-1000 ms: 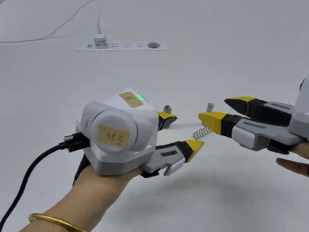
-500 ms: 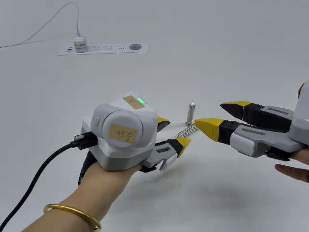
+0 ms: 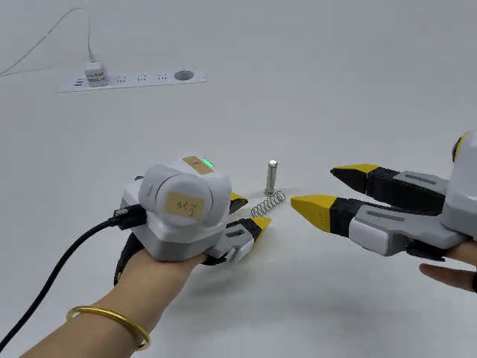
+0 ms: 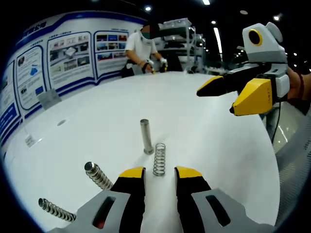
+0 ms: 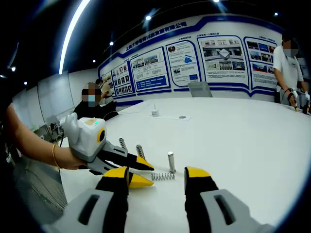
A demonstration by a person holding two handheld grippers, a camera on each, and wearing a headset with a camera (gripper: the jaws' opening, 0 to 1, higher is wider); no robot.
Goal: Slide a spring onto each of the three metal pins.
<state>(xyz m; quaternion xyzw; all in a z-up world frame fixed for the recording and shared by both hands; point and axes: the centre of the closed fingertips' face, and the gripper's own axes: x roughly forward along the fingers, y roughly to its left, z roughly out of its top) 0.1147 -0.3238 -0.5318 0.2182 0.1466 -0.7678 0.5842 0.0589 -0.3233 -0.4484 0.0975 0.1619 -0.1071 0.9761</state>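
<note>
A loose spring (image 3: pixel 267 203) lies flat on the white table beside a bare upright metal pin (image 3: pixel 272 177). My left gripper (image 3: pixel 251 211) is open, its tips on either side of the spring's (image 4: pixel 159 160) near end without pinching it. Left of the bare pin (image 4: pixel 145 137) stand two pins that carry springs (image 4: pixel 98 175) (image 4: pixel 56 210). My right gripper (image 3: pixel 319 187) is open and hovers just right of the spring (image 5: pixel 163 176), empty, and the bare pin (image 5: pixel 171 162) stands ahead of it. The left gripper (image 5: pixel 146 173) faces it across the spring.
A white power strip (image 3: pixel 130 78) with a plugged-in adapter and cable lies far back on the left. A black cable (image 3: pixel 52 280) trails from the left gripper. People (image 4: pixel 146 48) stand at the table's far edge.
The head camera has shifted. The right gripper's lower tip, which was at the spring's end, now stands slightly apart. The left gripper has sunk lower, still around the spring's other end.
</note>
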